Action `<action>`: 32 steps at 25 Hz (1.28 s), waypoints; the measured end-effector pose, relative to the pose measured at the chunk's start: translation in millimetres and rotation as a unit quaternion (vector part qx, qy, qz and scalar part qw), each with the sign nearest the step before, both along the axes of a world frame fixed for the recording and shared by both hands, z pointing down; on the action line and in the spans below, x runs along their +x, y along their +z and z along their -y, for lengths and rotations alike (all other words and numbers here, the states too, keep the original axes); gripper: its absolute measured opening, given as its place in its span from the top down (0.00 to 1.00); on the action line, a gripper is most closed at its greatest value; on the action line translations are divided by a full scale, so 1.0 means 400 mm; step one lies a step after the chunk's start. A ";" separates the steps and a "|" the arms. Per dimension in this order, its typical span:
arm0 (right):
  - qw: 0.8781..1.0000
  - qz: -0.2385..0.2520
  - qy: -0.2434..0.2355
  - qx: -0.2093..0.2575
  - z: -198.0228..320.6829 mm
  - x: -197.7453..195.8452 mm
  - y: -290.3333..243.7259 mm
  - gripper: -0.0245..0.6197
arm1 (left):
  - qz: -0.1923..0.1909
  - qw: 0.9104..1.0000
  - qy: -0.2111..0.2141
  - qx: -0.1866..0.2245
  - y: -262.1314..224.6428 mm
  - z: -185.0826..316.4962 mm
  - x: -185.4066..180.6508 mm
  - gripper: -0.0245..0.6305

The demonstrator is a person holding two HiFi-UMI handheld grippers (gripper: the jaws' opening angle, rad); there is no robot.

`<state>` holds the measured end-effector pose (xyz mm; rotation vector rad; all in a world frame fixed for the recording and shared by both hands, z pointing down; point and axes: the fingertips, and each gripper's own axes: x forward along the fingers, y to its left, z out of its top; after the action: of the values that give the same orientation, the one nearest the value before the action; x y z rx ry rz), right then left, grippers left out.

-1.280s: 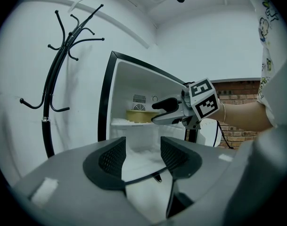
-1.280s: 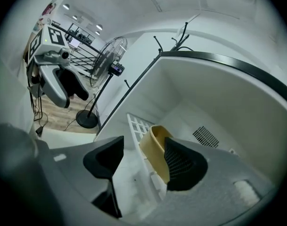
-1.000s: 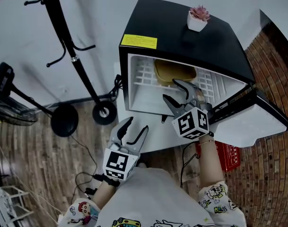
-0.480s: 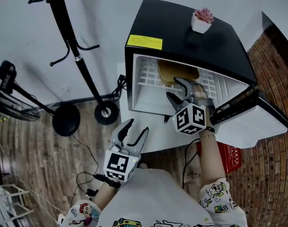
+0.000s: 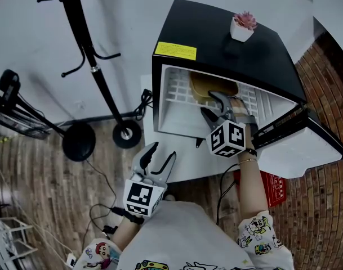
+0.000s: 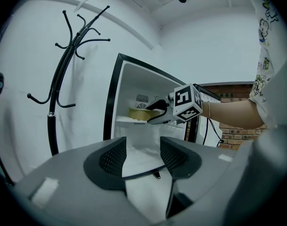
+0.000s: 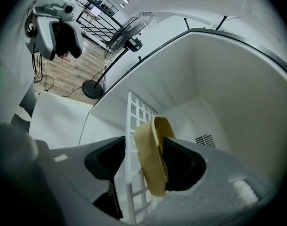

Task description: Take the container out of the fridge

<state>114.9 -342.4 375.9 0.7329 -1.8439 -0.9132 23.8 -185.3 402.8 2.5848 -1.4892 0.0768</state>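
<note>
Since the earlier frame our right gripper (image 5: 209, 103) has rolled a little at the wrist. Its jaws have just been closing slightly, with the wall of the container (image 5: 212, 85) between them. Our left gripper (image 5: 163, 151) has kept its place near us, outside the fridge (image 5: 233, 46).

From the head view we see the layout. The tan container sits on the white wire shelf (image 5: 177, 89) toward the far side of the fridge, and the door (image 5: 298, 145) hangs open to the right. A potted plant (image 5: 243, 26) and a yellow label (image 5: 175, 51) are on the black top, and a coat stand (image 5: 95, 72) is off to the left. That view cannot show us how the jaws meet the container.

The right gripper view does. One jaw reaches inside the container and lies against its wall. The other is outside, with a clear gap through which the shelf bars show. So the claw is spread wide around the rim and is not yet pinching it. This view alone also takes in a fan (image 7: 129, 32) on the floor beyond.

The left gripper view gives us the side-on look, with the container resting level on the shelf and the right gripper's fingers at it. The left claw's own jaws are spread, with nothing between them.
</note>
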 end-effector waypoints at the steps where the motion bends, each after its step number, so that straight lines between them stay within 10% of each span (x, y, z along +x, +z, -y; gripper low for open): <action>1: 1.000 -0.003 -0.001 0.000 -0.001 0.001 0.002 0.59 | 0.000 1.000 -0.001 0.001 -0.002 -0.001 0.000 0.63; 32: 0.999 -0.029 -0.021 0.029 -0.038 0.010 -0.014 0.94 | 0.001 1.000 0.000 0.004 -0.004 -0.011 0.000 0.63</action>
<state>119.1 -327.4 370.2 0.6984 -1.7931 -1.0086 23.9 -181.1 401.1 2.5911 -1.4931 0.0746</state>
